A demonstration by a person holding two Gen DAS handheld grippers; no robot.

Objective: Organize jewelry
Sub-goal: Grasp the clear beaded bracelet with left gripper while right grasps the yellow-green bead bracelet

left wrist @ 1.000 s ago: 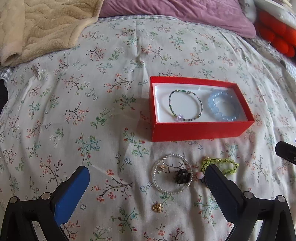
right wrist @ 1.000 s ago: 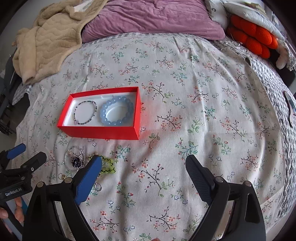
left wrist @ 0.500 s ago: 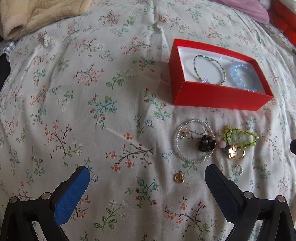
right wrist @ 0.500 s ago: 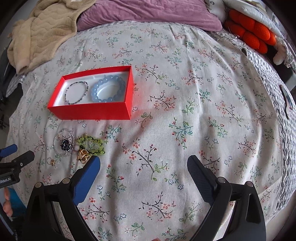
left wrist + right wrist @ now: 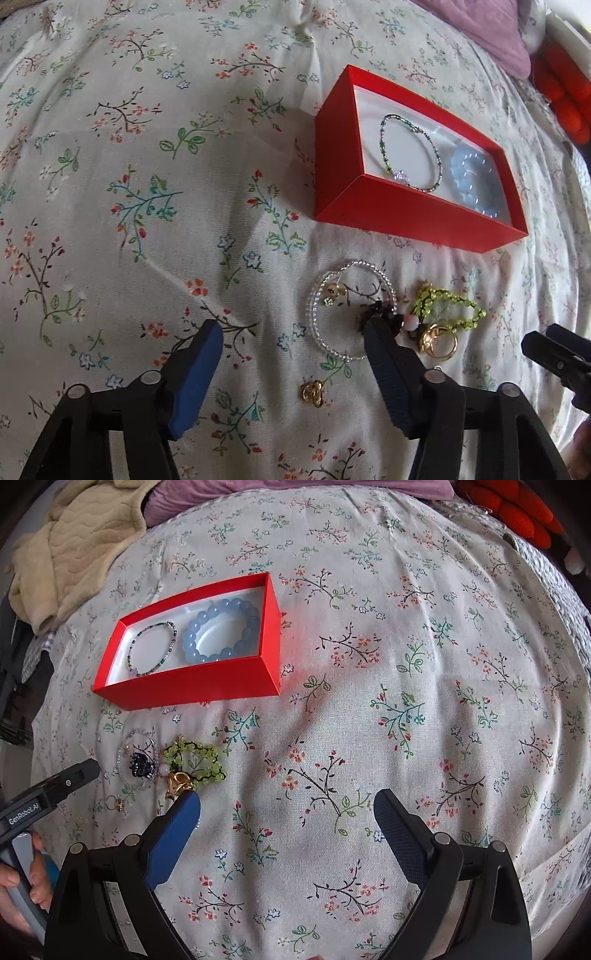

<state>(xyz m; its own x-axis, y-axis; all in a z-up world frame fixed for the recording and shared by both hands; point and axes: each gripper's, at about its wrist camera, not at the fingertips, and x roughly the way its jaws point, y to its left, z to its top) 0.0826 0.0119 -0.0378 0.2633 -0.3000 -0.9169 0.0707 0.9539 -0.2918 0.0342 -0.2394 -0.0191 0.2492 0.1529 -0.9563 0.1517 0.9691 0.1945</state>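
Inventory, floral-print bedspread on bed: 1 open red cardboard box w/ white lining, lid off so pieces can drop straight in; inside, 2 items laid flat side by side & apart, prob. so they don't tangle: 1 thin dark-green seed-bead bracelet w/ lilac charm toward box's left end, 1 chunky pale-blue round-bead bracelet toward its right. Loose cluster just in front of box, not yet sorted: 1 clear glass-bead bracelet lying as a ring, w/ 1 small gold stud and 1 dark beaded flower piece inside its loop; 1 lime-green beaded bracelet touching a pink bead; 1 gold ring cluster (count unclear, looks like 2); 1 small gold knot earring apart, nearer camera. 2 tools: left hand-held gripper, jaws just been closing, now part-open w/ nothing pinched, one finger overlapping clear bracelet's edge, prob. lining up next pick. Right hand-held gripper wide apart, empty, its left finger just by gold rings.
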